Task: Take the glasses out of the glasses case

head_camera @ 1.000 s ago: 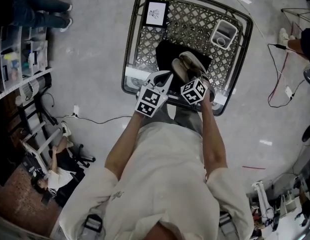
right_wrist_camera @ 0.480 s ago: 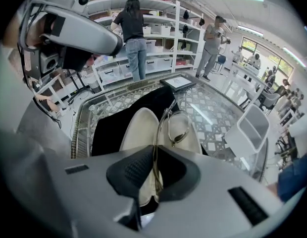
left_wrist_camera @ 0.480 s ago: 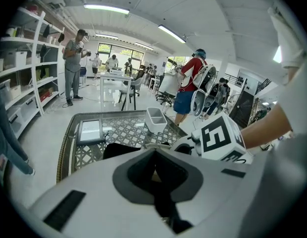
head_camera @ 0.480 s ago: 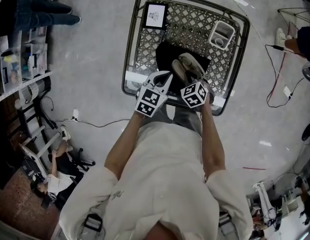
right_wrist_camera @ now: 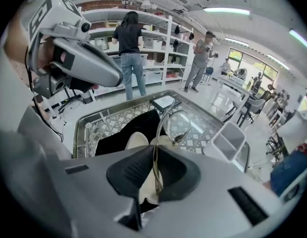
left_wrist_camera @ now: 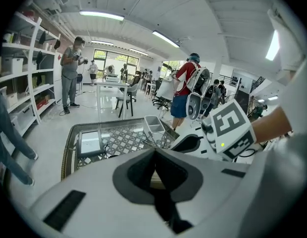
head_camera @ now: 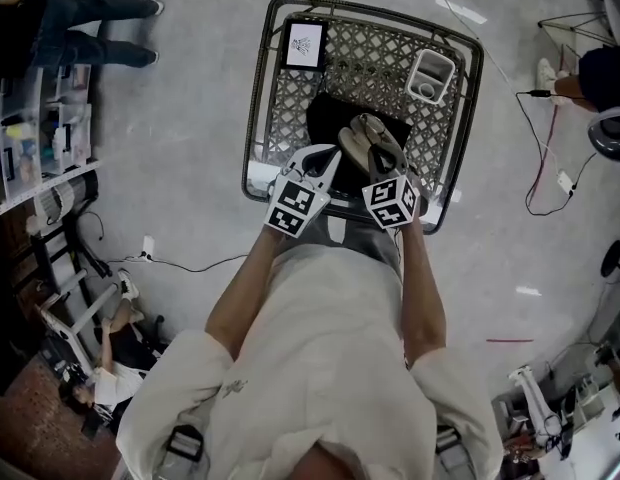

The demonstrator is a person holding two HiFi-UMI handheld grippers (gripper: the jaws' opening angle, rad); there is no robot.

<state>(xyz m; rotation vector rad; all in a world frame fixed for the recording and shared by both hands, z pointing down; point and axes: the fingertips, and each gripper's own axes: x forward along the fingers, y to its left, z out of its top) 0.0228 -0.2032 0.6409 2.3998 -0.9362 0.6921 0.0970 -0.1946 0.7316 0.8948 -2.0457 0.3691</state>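
Surface: one lattice table (head_camera: 258,88) with a glass top, on a pale grey floor (head_camera: 170,168); shelves (head_camera: 40,138) at 9 o'clock.
On table: one tablet (head_camera: 303,45) at 11 o'clock, one white bin (head_camera: 431,76) at 1 o'clock, one black cloth (head_camera: 325,118) at centre.
Case (head_camera: 362,140): one, open, on the cloth.
Glasses (right_wrist_camera: 178,124): one pair, above the case, thin arm pinched in the right gripper (right_wrist_camera: 156,167), jaws narrow.
Left gripper (left_wrist_camera: 154,155): jaws nearly together on the case's pale edge, 9 o'clock end.
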